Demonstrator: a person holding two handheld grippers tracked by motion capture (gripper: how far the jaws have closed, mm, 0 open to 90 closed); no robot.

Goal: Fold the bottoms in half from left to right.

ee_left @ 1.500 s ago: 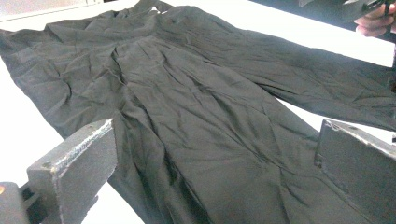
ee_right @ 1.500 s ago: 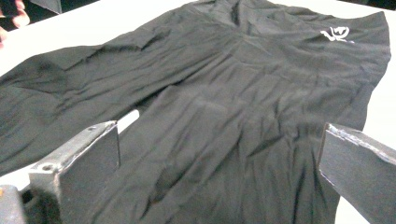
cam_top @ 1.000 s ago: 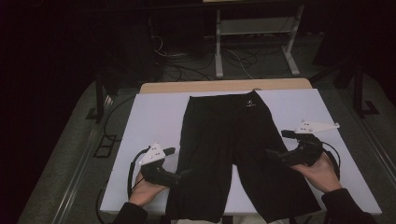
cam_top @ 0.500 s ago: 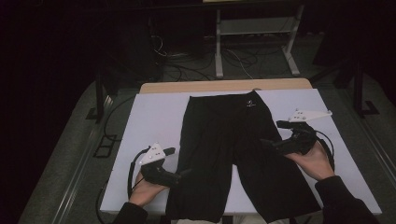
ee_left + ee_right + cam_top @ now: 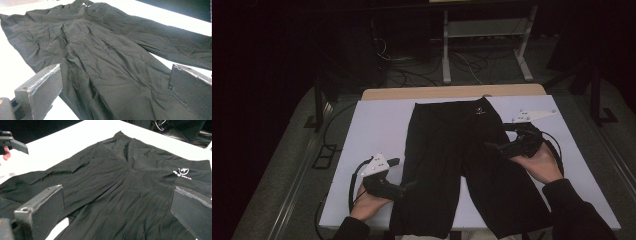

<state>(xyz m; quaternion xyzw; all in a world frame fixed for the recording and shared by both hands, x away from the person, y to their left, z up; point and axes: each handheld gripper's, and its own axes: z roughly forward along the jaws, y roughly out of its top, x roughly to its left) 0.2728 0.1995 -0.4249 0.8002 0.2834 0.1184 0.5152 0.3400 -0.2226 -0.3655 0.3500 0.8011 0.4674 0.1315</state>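
With both your left gripper (image 5: pixel 408 186) and right gripper (image 5: pixel 490 146) spread wide and empty over the black shorts (image 5: pixel 462 165), which lie flat between and below each pair of jaws, lower squarely and take one fabric layer only.

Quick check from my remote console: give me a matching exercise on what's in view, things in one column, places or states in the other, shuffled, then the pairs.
Things:
1. black fabric shorts
2. small white printed logo
3. left gripper
4. right gripper

Places or states:
A. jaws open, at the near leg's outer edge
B. near the waistband, far end
C. spread flat on the white table
D. jaws open, over the other leg, farther up

Pairs: 1-C, 2-B, 3-A, 4-D
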